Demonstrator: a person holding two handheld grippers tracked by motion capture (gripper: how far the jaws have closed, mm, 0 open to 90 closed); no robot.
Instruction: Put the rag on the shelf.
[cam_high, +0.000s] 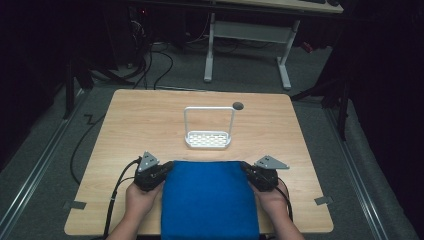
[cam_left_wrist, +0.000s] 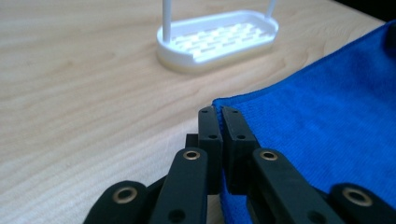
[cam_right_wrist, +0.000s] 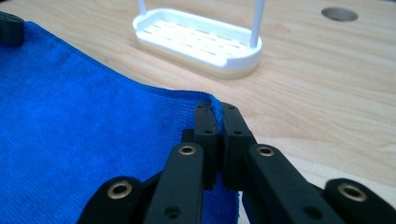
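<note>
Nearest the high camera lies the blue cloth (cam_high: 210, 200), spread flat on the near half of the wooden table (cam_high: 130, 120) with its near edge hanging over the table's front. Each of its two far corners is caught in a pair of tongs: the left gripper (cam_high: 165, 170) is pinched on the far-left corner and the right gripper (cam_high: 247, 171) on the far-right one, a hand (cam_high: 142, 200) behind each.

The cloth looks like a soft, light towel with a fine knit pile. It is judged limp and unbreakable, likely to sag and fold under its own weight once lifted, and not slippery against the jaws. The corners seem the sensible places to hold it, since two pinched corners keep one edge taut and let the rest hang straight.

The gripper views confirm the grip, which the high view leaves uncertain. In the right gripper view the jaws stand closed with a sliver of blue hem rising between their tips. In the left gripper view the jaws are equally narrow, meeting at the cloth's corner edge. Both also show the slotted floor of the white rack (cam_left_wrist: 219, 39) just beyond the cloth. The high view alone gives the rack's tall hoop handle, the round hole (cam_high: 238, 106) in the tabletop behind it, and the cloth's whole outline.
</note>
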